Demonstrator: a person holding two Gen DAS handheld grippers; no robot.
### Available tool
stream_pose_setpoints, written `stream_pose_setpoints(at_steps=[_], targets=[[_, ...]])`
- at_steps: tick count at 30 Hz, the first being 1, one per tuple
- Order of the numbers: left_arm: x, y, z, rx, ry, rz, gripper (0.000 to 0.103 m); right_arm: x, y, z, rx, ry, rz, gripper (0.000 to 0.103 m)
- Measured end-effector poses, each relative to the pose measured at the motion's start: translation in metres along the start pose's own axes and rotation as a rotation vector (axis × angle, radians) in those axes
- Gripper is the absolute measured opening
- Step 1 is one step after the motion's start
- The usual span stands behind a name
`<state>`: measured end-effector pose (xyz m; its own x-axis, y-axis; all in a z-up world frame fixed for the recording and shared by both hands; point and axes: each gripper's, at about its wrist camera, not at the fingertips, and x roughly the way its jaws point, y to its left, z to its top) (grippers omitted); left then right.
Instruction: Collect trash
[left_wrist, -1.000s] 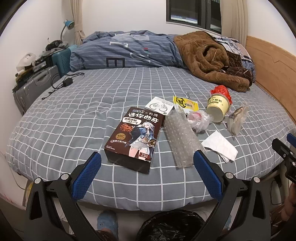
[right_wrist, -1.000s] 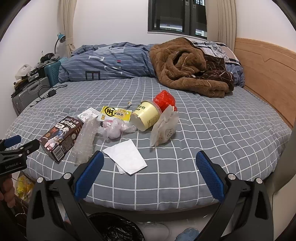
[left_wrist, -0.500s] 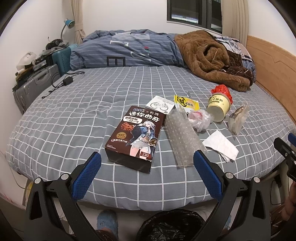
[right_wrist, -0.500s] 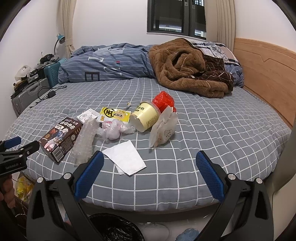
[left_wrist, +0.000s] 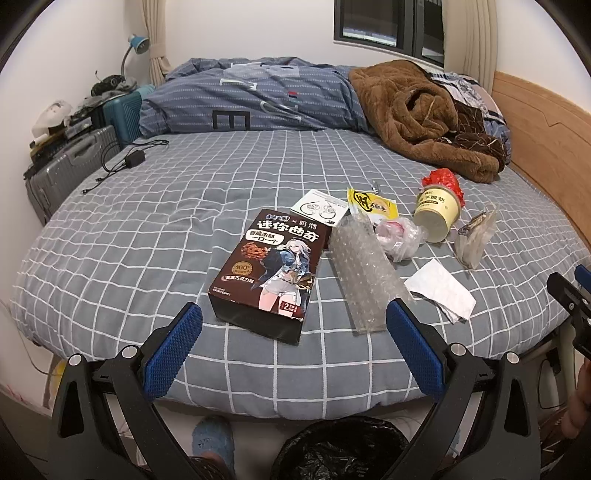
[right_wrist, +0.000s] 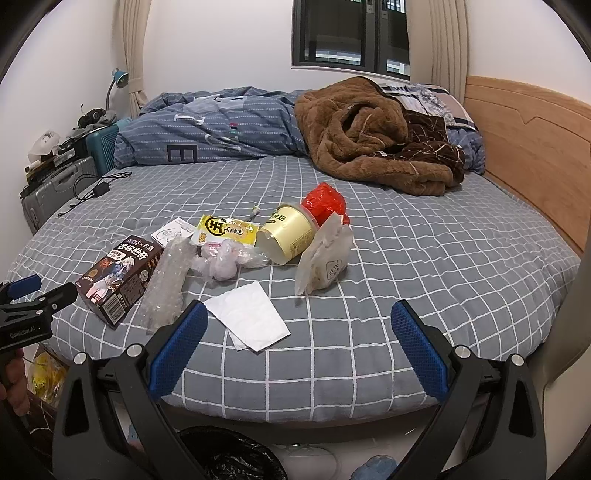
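Trash lies on the grey checked bed: a dark snack box (left_wrist: 271, 269) (right_wrist: 118, 275), a roll of bubble wrap (left_wrist: 364, 269) (right_wrist: 166, 284), a white napkin (left_wrist: 439, 291) (right_wrist: 247, 317), a crumpled pink-white bag (left_wrist: 399, 236) (right_wrist: 225, 260), a yellow wrapper (left_wrist: 371, 205) (right_wrist: 227, 230), a yellow cup (left_wrist: 437, 214) (right_wrist: 288, 232) on its side with a red bag (right_wrist: 325, 203) behind, and a clear pouch (left_wrist: 474, 236) (right_wrist: 325, 262). My left gripper (left_wrist: 291, 350) hangs open in front of the box. My right gripper (right_wrist: 299, 350) is open, near the napkin. Both are empty.
A black-lined trash bin (left_wrist: 340, 450) (right_wrist: 229, 458) stands on the floor below the bed edge. A brown blanket (right_wrist: 373, 136) and blue duvet (left_wrist: 251, 99) are piled at the far side. Suitcases (left_wrist: 70, 162) stand left, a wooden headboard (right_wrist: 528, 147) right. A slippered foot (left_wrist: 212, 443) shows below.
Both grippers have drifted slightly toward the bed; the trash looks a little nearer. Nothing was grasped or moved.
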<state>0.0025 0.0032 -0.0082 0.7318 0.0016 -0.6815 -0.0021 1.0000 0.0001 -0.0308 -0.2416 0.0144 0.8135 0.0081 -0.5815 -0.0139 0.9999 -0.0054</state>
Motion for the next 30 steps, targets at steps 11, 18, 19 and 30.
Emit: stream_pose_setpoints(at_steps=[11,18,19,30], targets=[[0.0003,-0.0017,0.0008,0.002,0.005,-0.007,0.097,0.0006,-0.0004,0.0005,-0.013,-0.006,-0.005,0.093],[-0.0008,-0.0009,0.0016,-0.002,-0.001,-0.005,0.098,0.0002,0.0020,-0.0005,-0.023,-0.010,-0.010,0.093],[-0.0007,-0.0008,0.0017,-0.003,0.000,-0.004,0.098,-0.0001,0.0020,-0.0006,-0.021,-0.011,-0.009,0.093],[0.0000,0.0009,0.0016,-0.001,0.003,-0.002,0.098,-0.0009,0.0028,0.0000,-0.020,-0.020,-0.007,0.093]])
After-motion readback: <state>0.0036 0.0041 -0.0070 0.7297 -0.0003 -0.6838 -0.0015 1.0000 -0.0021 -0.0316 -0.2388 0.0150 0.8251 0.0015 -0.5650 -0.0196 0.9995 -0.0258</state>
